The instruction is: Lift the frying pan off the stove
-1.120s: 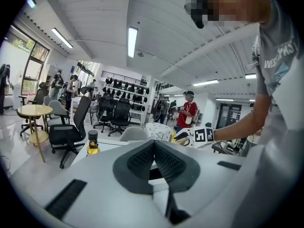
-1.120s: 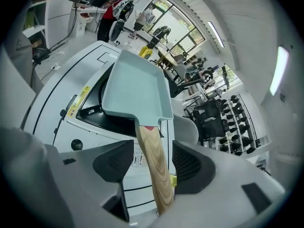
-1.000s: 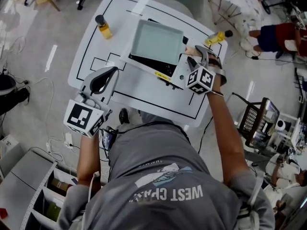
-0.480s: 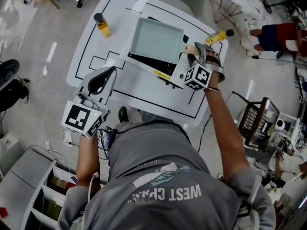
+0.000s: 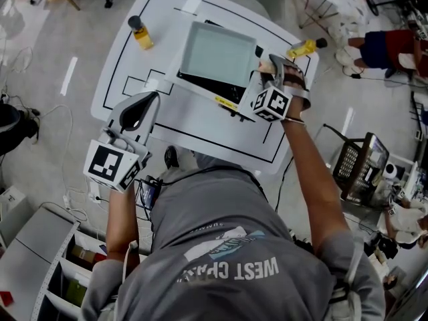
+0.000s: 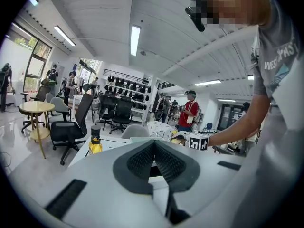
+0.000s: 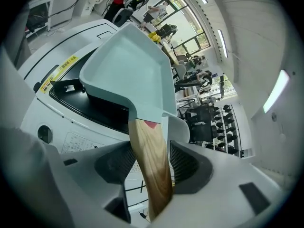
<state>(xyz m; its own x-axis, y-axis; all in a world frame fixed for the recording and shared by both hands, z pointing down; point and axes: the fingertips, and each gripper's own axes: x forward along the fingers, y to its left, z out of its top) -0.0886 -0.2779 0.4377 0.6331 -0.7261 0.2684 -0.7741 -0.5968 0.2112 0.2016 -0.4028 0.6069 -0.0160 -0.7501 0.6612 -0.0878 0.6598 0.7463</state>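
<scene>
1. A pale grey-green square frying pan (image 5: 217, 53) sits on the black glass top of a white stove (image 5: 200, 85), at the far side of a white table marked with black lines (image 5: 200, 129). Its rounded wooden handle (image 7: 149, 170) points towards the person's right side.
2. The right gripper (image 7: 149, 148) has that handle between its two ribbed pads. The jaws have just been closing, but they are wide and I would not call it a firm grip yet. The handle runs at a slant across the gap.
3. The left gripper (image 6: 153, 146) is at the near left of the table, well apart from the pan. Its jaws are together and there is nothing between them.
4. The main risk, as I see it, is lifting before the pads bite. The smooth wood could slide through them and the pan would drop back onto the glass.
5. All the pan's weight lies beyond the grip. Even when clamped, the pan may droop at its far end or roll about the round handle.
6. A yellow bottle with a dark cap (image 5: 302, 47) lies just beyond the right hand, at the table's far right corner. A lift that swings right could knock it off.
</scene>
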